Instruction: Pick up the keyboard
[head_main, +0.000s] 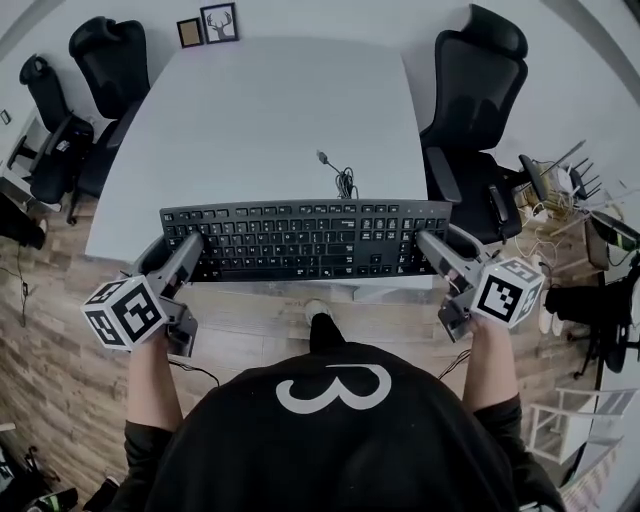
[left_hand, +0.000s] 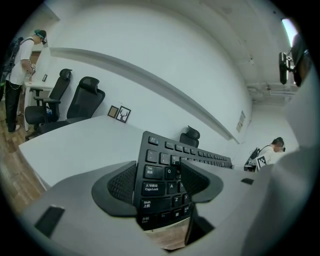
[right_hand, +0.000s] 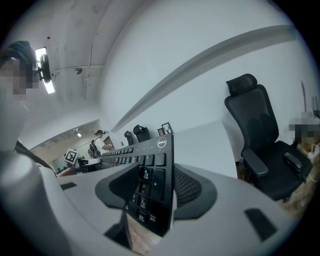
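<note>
A black full-size keyboard (head_main: 305, 238) lies crosswise over the front edge of the white table (head_main: 270, 110), its cable (head_main: 343, 180) trailing onto the tabletop. My left gripper (head_main: 190, 245) is shut on the keyboard's left end. In the left gripper view the pads (left_hand: 122, 187) clamp the end with the Caps Lock and Shift keys of the keyboard (left_hand: 200, 155). My right gripper (head_main: 425, 243) is shut on the right end. In the right gripper view its jaws (right_hand: 157, 187) pinch the number-pad end of the keyboard (right_hand: 140, 152). Wood floor shows under the near edge.
Black office chairs stand at the table's far left (head_main: 105, 60) and right (head_main: 475, 80). Two small picture frames (head_main: 208, 25) lean against the wall behind the table. A rack with clutter (head_main: 560, 185) sits at the right. People stand in the background of both gripper views.
</note>
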